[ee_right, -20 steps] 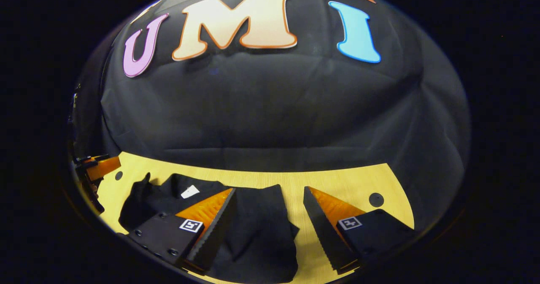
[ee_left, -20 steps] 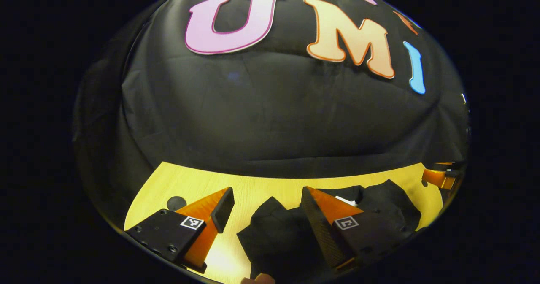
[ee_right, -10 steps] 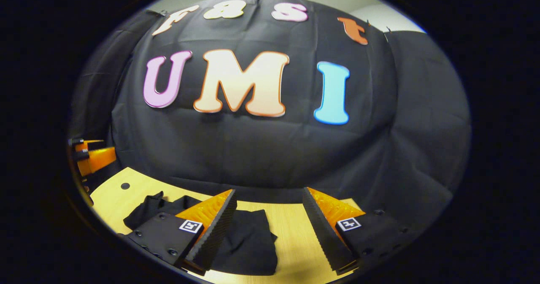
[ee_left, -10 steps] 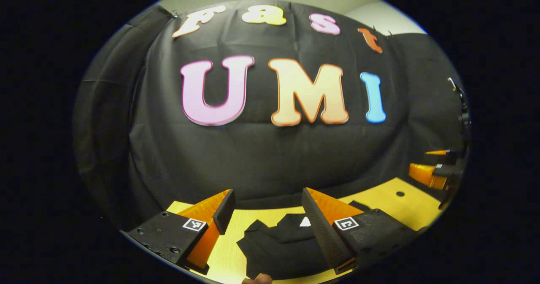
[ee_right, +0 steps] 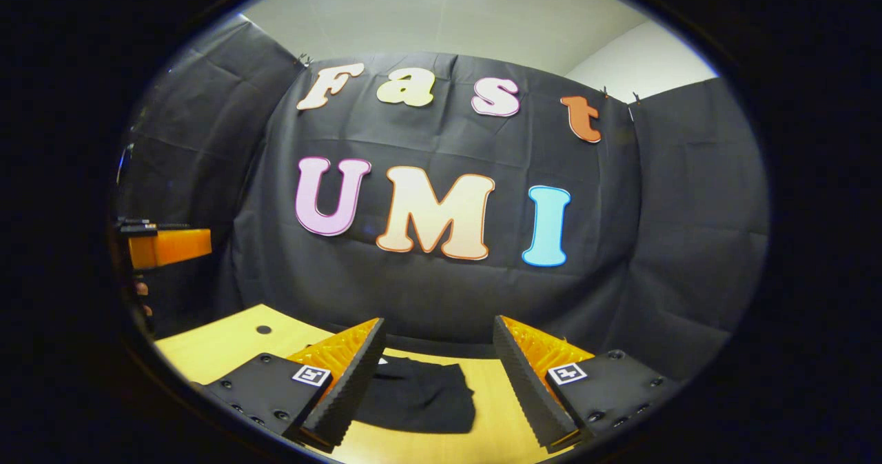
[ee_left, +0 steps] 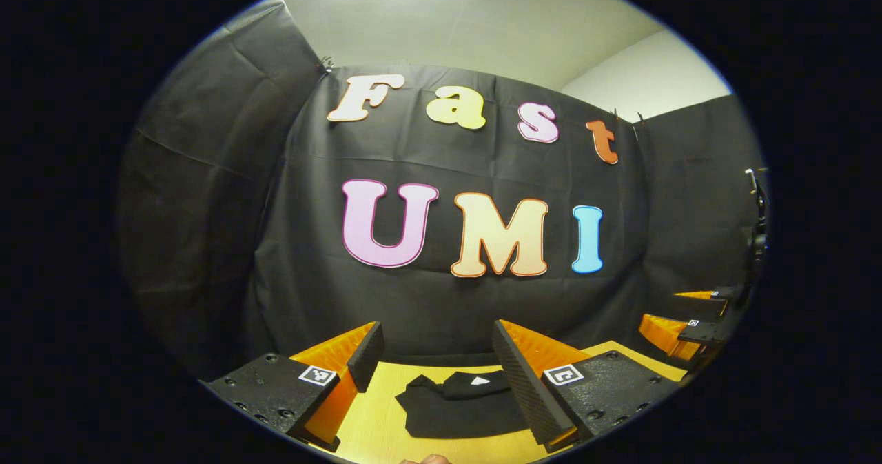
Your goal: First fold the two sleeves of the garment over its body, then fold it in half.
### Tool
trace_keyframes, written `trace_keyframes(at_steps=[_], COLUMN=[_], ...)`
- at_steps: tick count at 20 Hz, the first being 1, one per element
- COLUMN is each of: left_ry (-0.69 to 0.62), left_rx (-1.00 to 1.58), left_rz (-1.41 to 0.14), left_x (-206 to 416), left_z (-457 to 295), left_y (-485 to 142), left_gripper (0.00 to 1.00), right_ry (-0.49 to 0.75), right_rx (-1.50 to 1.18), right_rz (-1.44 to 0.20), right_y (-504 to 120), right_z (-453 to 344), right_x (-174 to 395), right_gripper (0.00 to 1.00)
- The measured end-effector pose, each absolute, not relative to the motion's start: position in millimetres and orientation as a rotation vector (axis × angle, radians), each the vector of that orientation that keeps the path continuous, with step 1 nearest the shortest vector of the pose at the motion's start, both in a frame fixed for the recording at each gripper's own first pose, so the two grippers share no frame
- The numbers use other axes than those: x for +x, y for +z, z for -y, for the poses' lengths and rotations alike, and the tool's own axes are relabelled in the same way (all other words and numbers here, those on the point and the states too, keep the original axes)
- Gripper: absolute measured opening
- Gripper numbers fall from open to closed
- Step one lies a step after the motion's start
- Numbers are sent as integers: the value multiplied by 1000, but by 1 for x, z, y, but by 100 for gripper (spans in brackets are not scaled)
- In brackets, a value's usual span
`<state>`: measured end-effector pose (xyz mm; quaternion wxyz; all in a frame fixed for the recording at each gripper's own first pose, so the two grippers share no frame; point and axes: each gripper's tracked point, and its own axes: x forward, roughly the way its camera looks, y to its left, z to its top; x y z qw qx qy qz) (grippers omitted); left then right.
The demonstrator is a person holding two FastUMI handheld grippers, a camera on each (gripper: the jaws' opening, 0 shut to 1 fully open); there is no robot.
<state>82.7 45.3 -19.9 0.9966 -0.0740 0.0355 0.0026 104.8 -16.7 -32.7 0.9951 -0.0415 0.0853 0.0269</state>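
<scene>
Black cloth walls close the booth on three sides, with a pale ceiling above, and your two cameras look almost level across a yellow wooden tabletop (ee_left: 372,422) that takes up just the bottom strip of each view.

On that tabletop lies the garment (ee_left: 458,409), a dark, compact bundle with a small pale tag showing near its far edge in the left gripper view. In the right gripper view the garment (ee_right: 420,395) reads as a flat dark patch, wider than it is deep, so its long axis seems to run across your line of sight. From how small and squared it looks, you could judge the sleeves and the halving fold already done, though the layers themselves are too dark to tell apart.

Your left gripper (ee_left: 434,374) is held above the tabletop with its fingers spread wide and nothing between them; the garment sits ahead and below, a little toward the right finger. Your right gripper (ee_right: 437,374) is likewise spread and empty, and here the garment lies ahead and below toward the left finger. So the bundle is between your two hands, lower than both, and neither is touching it. Neither hand looks clearly nearer.

At the right edge of the left gripper view you can see the other gripper held off to the side, apart from the cloth. If any tidying remains, you would have to tip both sets of fingers down and inward to reach it.
</scene>
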Motion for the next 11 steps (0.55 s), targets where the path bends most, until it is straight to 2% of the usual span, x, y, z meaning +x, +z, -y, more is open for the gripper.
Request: trace_keyframes(at_steps=[5, 11], left_ry=[32, 71], left_rx=[-181, -138], left_rz=[-85, -78], left_x=[17, -17], left_z=[-47, -55], left_y=[-28, -38], left_gripper=[93, 93], right_ry=[38, 20], right_rx=[-17, -64], right_rz=[-139, -102], right_y=[-19, -19], right_z=[1, -4], right_x=[50, 12], right_gripper=[98, 98])
